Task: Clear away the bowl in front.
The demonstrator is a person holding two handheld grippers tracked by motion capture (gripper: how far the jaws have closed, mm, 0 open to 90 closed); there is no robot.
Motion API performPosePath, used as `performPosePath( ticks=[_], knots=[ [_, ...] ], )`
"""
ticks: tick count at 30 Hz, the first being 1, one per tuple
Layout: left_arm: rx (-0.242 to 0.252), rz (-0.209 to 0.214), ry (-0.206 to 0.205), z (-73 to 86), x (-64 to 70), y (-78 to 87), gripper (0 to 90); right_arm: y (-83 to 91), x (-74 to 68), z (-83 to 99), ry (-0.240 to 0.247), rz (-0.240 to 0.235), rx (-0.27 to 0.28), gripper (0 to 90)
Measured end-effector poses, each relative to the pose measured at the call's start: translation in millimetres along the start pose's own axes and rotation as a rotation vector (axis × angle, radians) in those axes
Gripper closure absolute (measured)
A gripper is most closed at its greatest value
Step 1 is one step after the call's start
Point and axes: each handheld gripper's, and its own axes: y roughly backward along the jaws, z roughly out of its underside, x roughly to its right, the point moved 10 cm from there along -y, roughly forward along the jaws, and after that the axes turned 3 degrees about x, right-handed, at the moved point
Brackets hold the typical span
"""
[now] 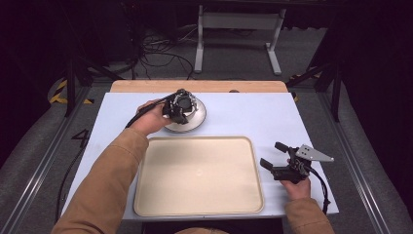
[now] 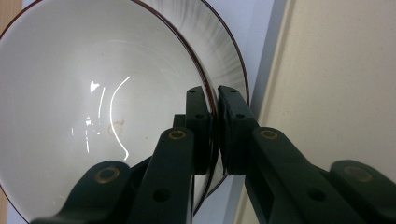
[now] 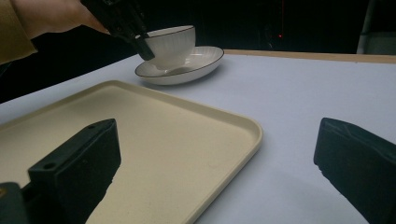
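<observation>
Item 1, the table [image 1: 234, 114]: we record a pale blue top carrying everything else. Item 2, the tray [image 1: 243, 146]: cream, rimmed and bare, lying nearest the person between the 2 hands; we judge it the likely landing spot for the crockery. Item 3, the saucer [image 3: 205, 63]: white with a dark rim line, just beyond the tray's far left corner, bearing the cup. Item 4, the cup [image 3: 173, 44]: white, ribbed, standing on the saucer and looking slightly tipped toward the tray. Item 5, the left gripper [image 2: 214, 100]: jaws pinched narrow on the cup's rim, 1 pad inside the wall and 1 outside, a hold we take as suited to lifting a thin wall without touching the saucer. Item 6, the right gripper [image 1: 273, 154]: jaws wide and holding nothing, resting low beside the tray's right edge, well apart from the cup, apparently waiting.
</observation>
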Motion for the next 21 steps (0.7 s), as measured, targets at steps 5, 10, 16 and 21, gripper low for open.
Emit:
performPosePath(
  ticks=[5, 10, 16, 21],
  knots=[
    [0.006, 0.000, 0.007, -2.1, 2.6, 10.7, 84.1, -0.2, 0.0, 0.3, 0.001, 0.001, -0.002, 1.0],
    [0.022, 0.006, 0.029, -7.6, 4.1, 26.6, 84.1, -0.1, 0.5, 0.1, 0.000, 0.003, 0.000, 0.9],
    [0.043, 0.010, 0.044, -12.1, 7.8, 41.5, 84.1, 0.0, 0.3, 0.2, -0.002, 0.002, -0.001, 0.9],
    [0.052, 0.019, 0.050, -14.8, 9.1, 52.4, 84.1, 0.0, 0.4, 0.1, -0.003, 0.001, 0.000, 0.9]
  ],
)
